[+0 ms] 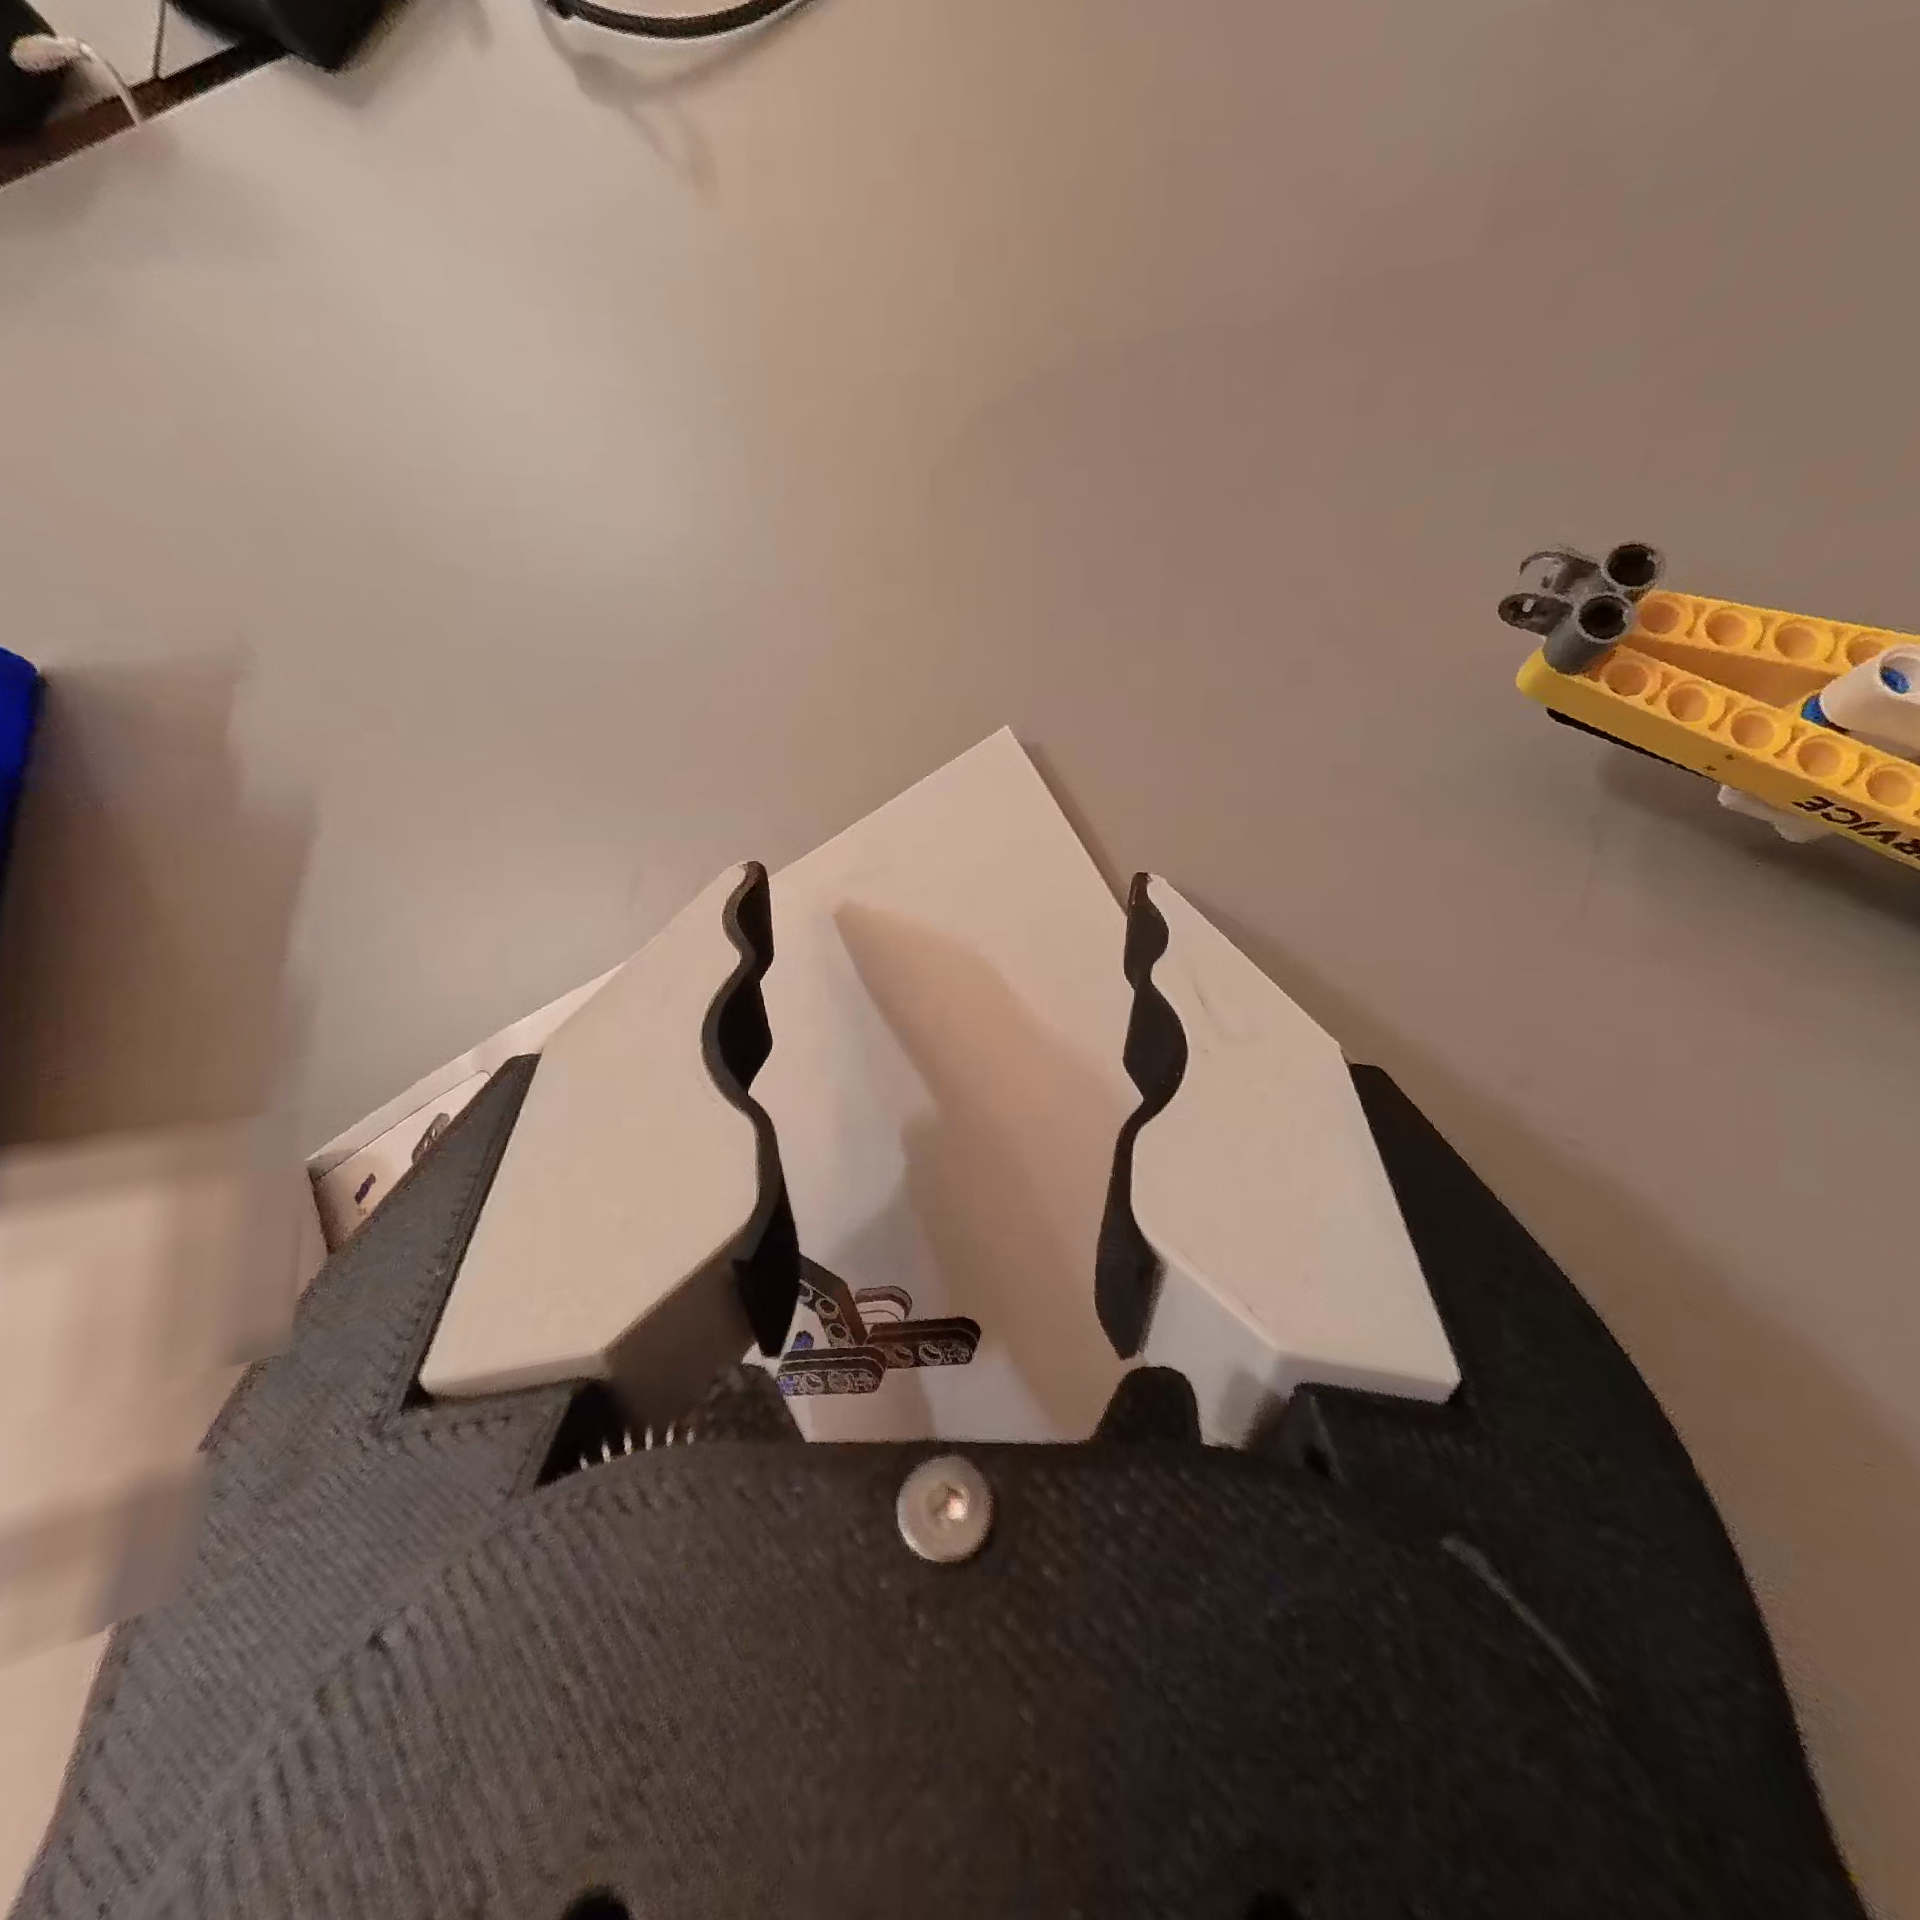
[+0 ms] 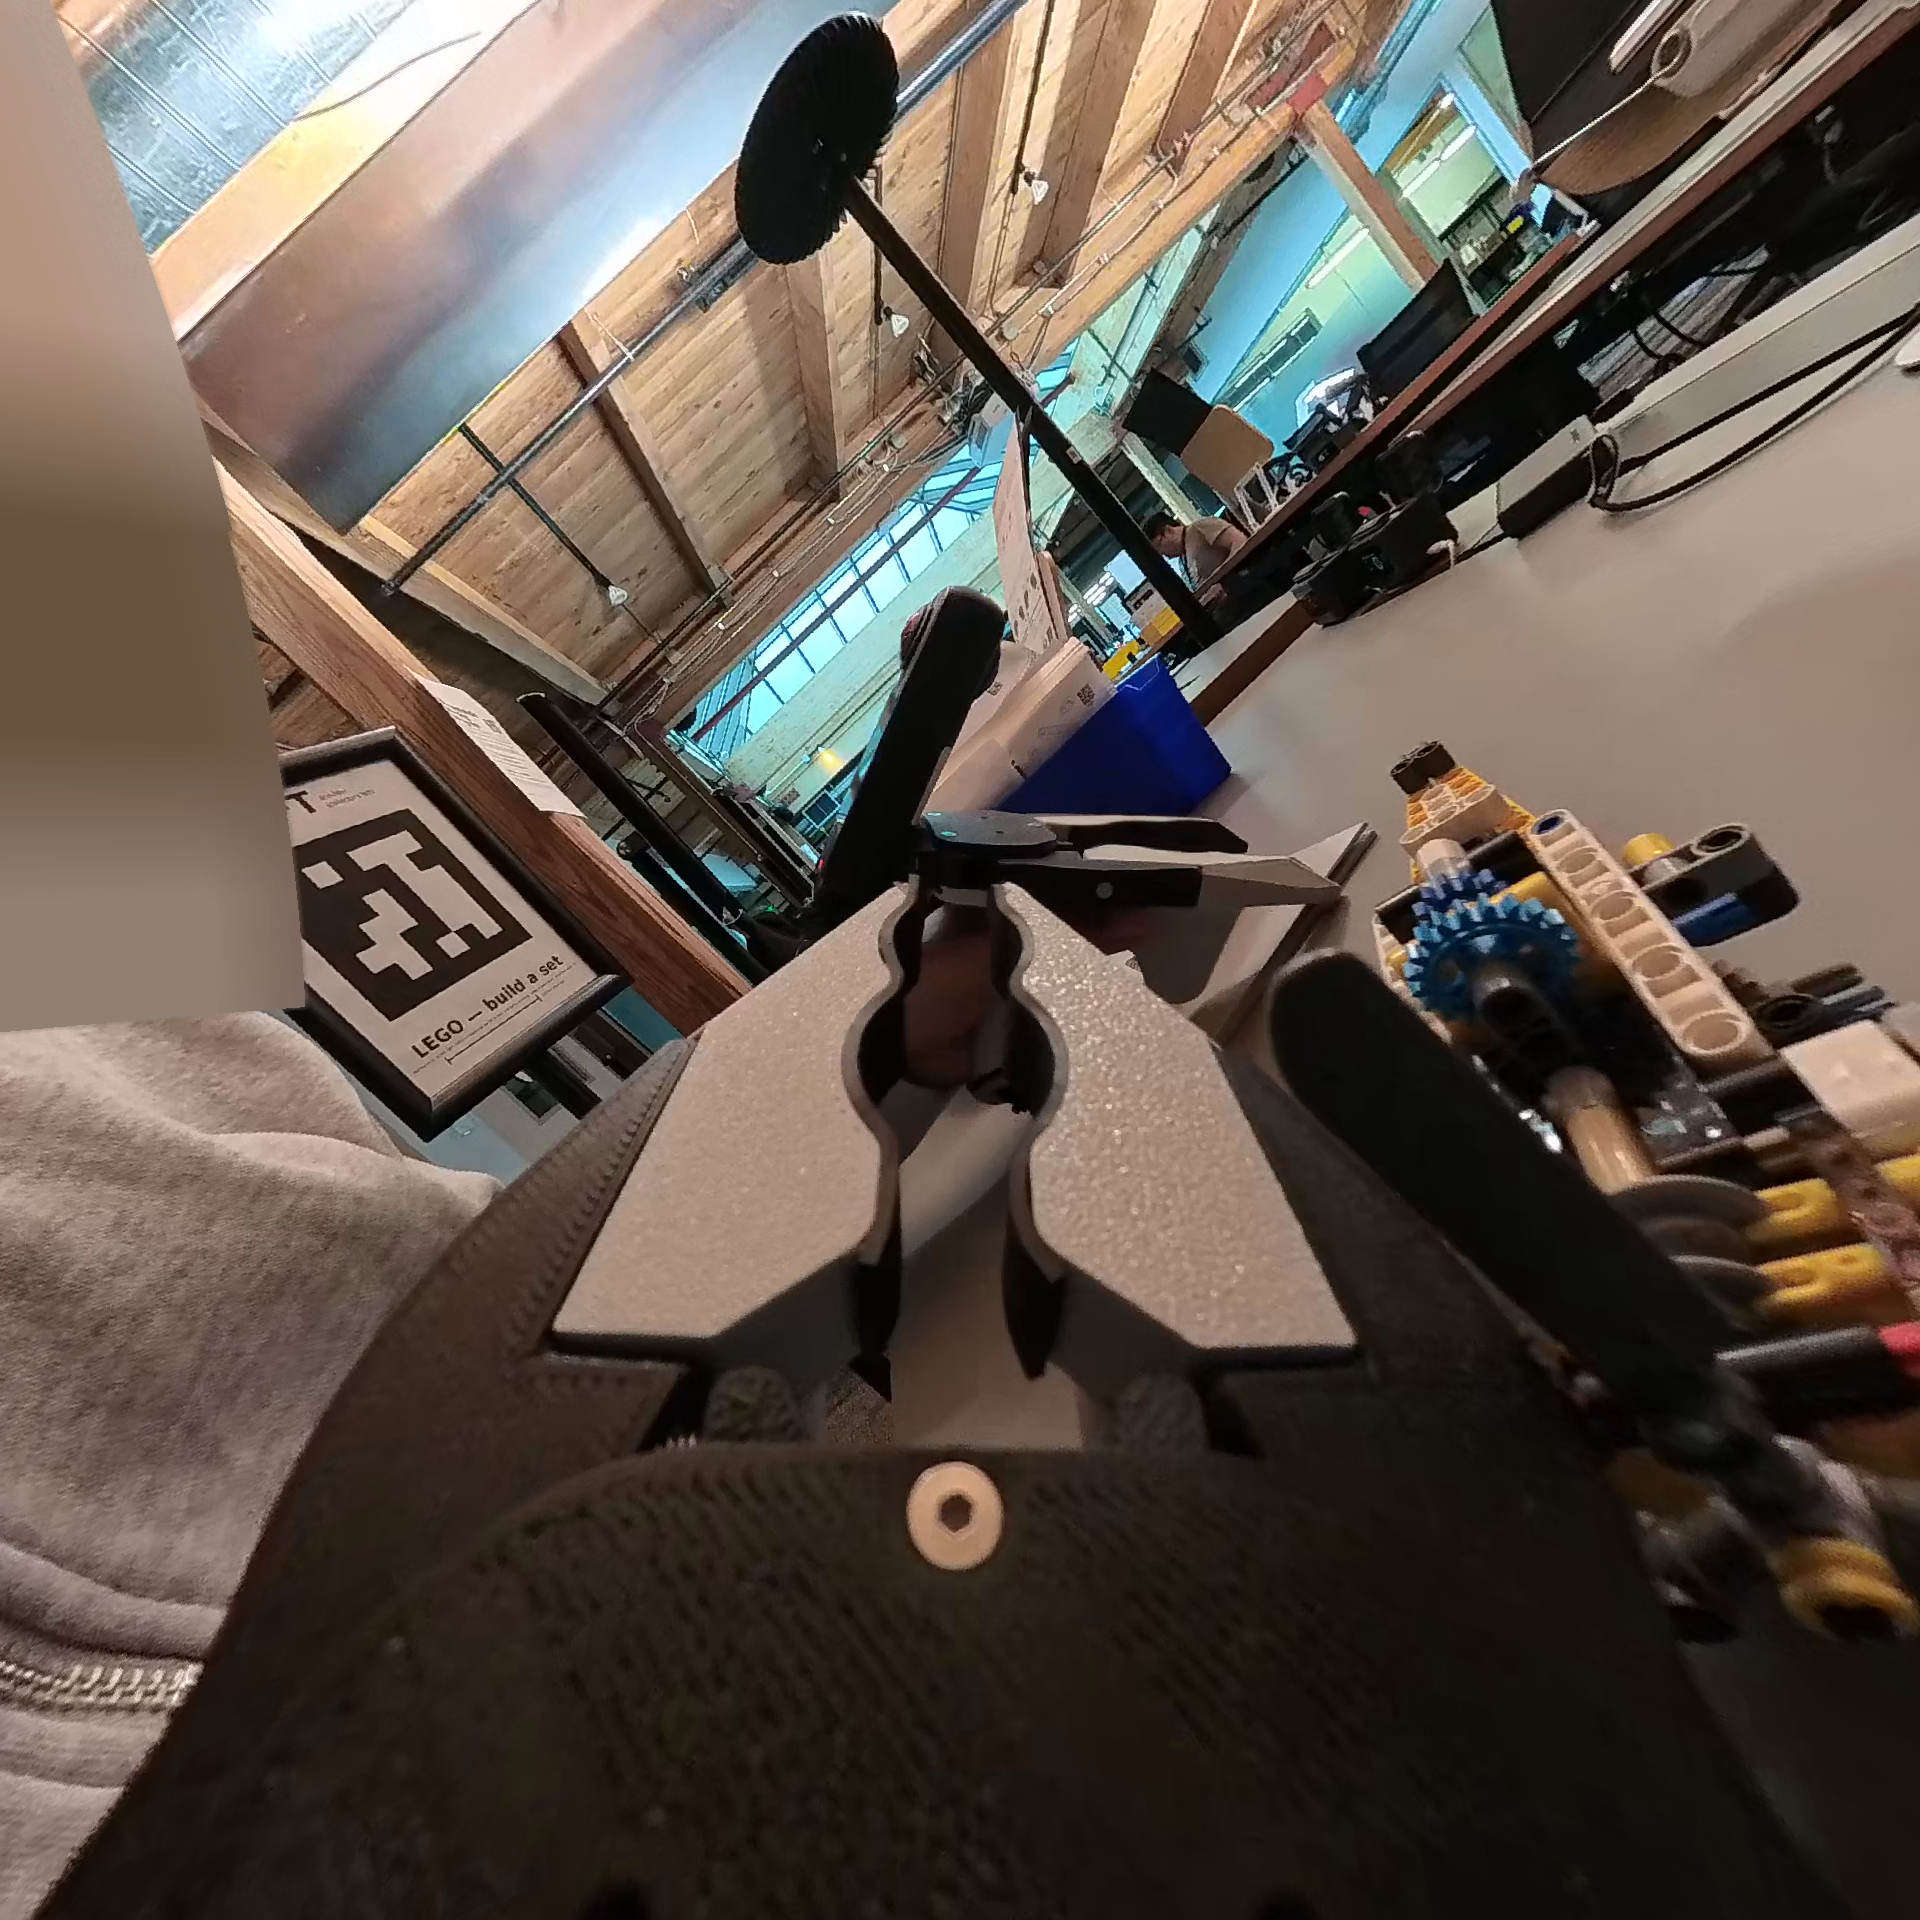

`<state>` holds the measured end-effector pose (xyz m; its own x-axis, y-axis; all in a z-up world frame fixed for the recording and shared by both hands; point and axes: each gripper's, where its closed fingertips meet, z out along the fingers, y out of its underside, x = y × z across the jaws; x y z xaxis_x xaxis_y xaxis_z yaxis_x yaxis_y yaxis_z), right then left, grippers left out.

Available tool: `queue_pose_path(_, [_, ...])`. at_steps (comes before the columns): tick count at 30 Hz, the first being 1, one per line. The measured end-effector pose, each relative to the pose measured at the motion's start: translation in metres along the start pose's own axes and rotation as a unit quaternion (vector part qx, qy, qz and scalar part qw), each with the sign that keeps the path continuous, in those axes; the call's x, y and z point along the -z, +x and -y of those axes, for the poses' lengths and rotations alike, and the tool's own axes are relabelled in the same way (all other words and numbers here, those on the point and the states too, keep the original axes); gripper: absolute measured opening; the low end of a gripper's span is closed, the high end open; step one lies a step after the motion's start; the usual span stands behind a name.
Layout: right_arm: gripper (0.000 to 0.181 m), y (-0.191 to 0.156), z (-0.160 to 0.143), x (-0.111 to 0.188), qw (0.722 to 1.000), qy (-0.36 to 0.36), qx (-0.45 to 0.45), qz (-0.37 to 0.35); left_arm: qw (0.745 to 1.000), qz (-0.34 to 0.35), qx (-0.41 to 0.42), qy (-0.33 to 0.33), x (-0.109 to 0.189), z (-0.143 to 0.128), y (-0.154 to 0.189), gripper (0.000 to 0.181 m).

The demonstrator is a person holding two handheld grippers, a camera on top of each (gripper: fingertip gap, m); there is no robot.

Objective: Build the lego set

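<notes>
My left gripper (image 1: 948,875) is open and empty, hovering over the white instruction booklet (image 1: 997,769) on the grey table. A yellow beam assembly (image 1: 1756,717) with dark grey connectors at its tip lies to the right of it. In the right wrist view my right gripper (image 2: 952,899) is tilted on its side, with its jaws a narrow gap apart and nothing between them. The larger lego model (image 2: 1579,997), with a blue gear, white beam and black tyre (image 2: 1455,1143), sits just right of it. The left gripper (image 2: 1143,862) shows beyond, above the booklet (image 2: 1340,842).
A blue bin (image 2: 1122,748) stands past the booklet; its edge shows in the left wrist view (image 1: 16,748). A framed marker sign (image 2: 416,914) and a grey sleeve (image 2: 156,1299) are on the left. Cables (image 1: 644,16) and dark devices (image 2: 1371,561) lie at the table's far side. The left gripper's tips are roughly 25 cm from the right gripper's.
</notes>
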<state>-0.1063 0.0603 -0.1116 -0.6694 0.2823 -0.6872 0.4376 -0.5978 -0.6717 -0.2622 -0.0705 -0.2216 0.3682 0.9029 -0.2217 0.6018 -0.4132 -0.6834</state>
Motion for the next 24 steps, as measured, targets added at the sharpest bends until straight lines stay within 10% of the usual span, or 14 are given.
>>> queue_pose_path(24, [0.009,0.000,0.001,0.001,1.000,0.002,-0.003,0.002,1.000,0.004,-0.007,0.018,0.010,0.006,-0.004,0.059])
